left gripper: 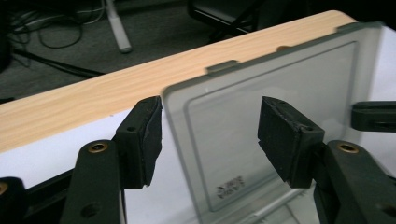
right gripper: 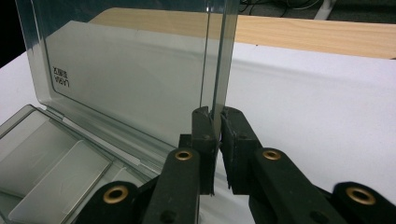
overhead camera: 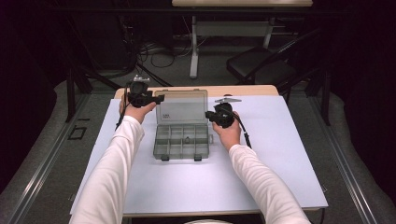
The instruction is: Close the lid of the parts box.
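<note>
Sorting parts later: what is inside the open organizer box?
The organizer box has divided compartments, with one small item in a middle one; I cannot identify it. Others look empty.

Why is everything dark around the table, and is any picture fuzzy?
High view: light falls on the white table, the room around stays dim, and the organizer box looks soft. Left gripper view: the near jaws of the left gripper are a bit blurred, the lid looks hazy. Right gripper view: the right gripper is sharp, pinching the lid's edge.
</note>
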Motion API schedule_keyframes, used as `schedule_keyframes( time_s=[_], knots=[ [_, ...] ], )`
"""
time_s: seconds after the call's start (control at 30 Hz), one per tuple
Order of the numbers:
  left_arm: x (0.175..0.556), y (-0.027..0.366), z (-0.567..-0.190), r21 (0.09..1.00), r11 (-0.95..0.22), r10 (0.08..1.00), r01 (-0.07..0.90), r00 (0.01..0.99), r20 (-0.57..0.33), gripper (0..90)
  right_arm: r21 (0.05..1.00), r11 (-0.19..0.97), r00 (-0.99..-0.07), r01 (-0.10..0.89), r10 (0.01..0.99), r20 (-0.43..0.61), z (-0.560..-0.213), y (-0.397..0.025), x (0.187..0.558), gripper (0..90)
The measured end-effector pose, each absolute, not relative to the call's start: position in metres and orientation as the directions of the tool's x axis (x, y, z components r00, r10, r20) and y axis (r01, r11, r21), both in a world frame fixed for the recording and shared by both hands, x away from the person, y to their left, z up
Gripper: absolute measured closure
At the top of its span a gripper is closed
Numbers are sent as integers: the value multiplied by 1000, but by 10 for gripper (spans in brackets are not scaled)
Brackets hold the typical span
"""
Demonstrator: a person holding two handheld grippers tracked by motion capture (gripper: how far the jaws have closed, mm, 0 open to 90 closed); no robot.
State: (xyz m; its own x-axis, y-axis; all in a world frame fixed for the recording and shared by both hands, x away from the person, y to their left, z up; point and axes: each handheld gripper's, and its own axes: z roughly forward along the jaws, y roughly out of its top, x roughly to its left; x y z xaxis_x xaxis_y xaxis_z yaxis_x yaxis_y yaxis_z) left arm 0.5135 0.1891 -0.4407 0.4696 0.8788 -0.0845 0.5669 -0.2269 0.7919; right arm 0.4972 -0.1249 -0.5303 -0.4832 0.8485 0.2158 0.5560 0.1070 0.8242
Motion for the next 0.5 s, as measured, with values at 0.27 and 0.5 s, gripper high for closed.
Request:
schedule_keyframes(
  time_s=[0.27,0.5],
  knots=[
    [520,198,-441,792,-205,882,575,459,-104,555,828,113,-488,550,847,209,-530,-125,496,842],
    [527,200,-448,781,-185,881,597,453,-137,580,831,108,-487,546,848,210,-531,-124,497,843]
  ],
)
